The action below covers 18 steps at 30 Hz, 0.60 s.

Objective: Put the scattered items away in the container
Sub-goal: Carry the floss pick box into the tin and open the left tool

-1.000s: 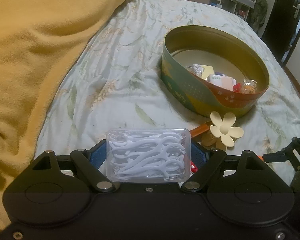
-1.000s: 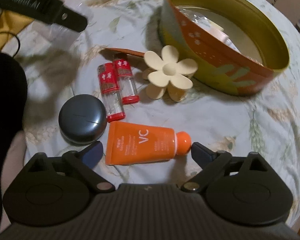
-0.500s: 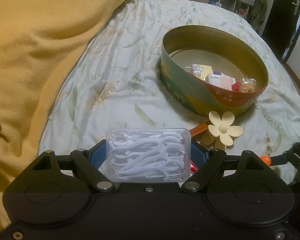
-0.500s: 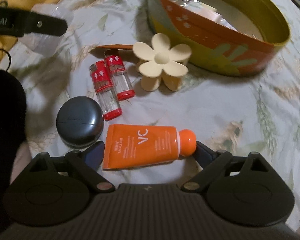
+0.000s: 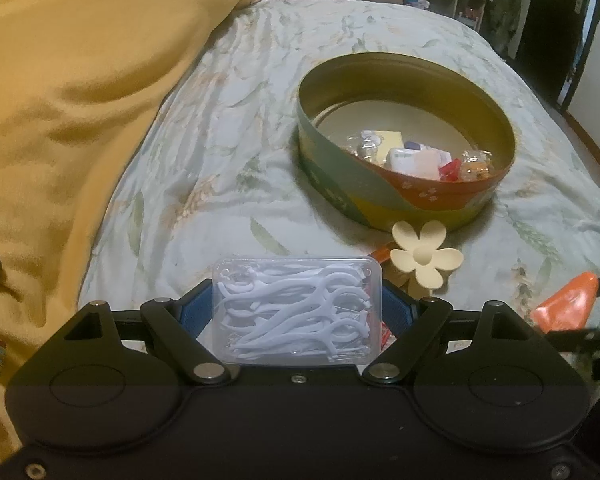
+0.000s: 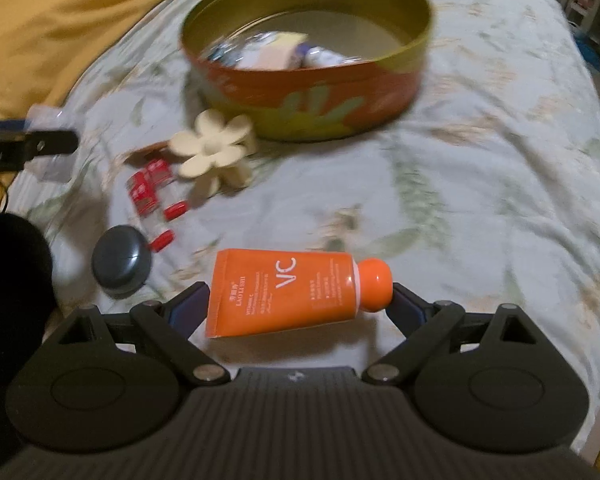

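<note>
right now we carry two items at once. our left tool (image 5: 296, 308) is clamped on a clear box of floss picks (image 5: 296, 308), gripped by its short ends so it rides flat. our right tool (image 6: 300, 300) grips an orange tube (image 6: 288, 292) lengthwise, one finger at the crimped end and one on the cap, which keeps the soft body from being squeezed. both items hang above the bed (image 6: 500, 160), just short of the round tin (image 5: 400, 196), the container we are filling.

the tin's rim is high and its mouth wide, with a few small things lying along the near wall and bare floor behind them. between us and the tin sit a cream flower clip (image 6: 216, 152), red-capped vials (image 6: 152, 192) and a dark round case (image 6: 120, 260), so we judge it safer to go over them than through. a yellow blanket (image 5: 80, 100) bounds the left side.
</note>
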Motion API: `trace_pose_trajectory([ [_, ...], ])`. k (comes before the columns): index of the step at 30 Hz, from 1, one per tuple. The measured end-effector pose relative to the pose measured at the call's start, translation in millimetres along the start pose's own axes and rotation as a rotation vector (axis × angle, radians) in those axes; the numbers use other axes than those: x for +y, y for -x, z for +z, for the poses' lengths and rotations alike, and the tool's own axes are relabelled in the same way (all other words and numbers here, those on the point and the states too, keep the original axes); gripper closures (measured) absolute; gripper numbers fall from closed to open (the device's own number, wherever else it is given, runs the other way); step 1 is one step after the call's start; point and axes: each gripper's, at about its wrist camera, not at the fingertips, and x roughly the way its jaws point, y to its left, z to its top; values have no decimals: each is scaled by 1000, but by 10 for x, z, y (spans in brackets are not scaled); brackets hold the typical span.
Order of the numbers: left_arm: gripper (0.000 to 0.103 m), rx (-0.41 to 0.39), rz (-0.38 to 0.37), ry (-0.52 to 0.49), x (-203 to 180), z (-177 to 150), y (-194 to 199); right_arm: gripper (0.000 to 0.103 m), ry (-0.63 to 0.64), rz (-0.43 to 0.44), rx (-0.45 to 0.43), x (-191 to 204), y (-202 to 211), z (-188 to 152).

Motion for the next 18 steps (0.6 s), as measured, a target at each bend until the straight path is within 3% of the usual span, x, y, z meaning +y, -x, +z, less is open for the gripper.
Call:
trace_pose_trajectory([
  [18,20,-66,-35,-70,-314,408,318,10,-161,37,-97,-494,359,-129],
])
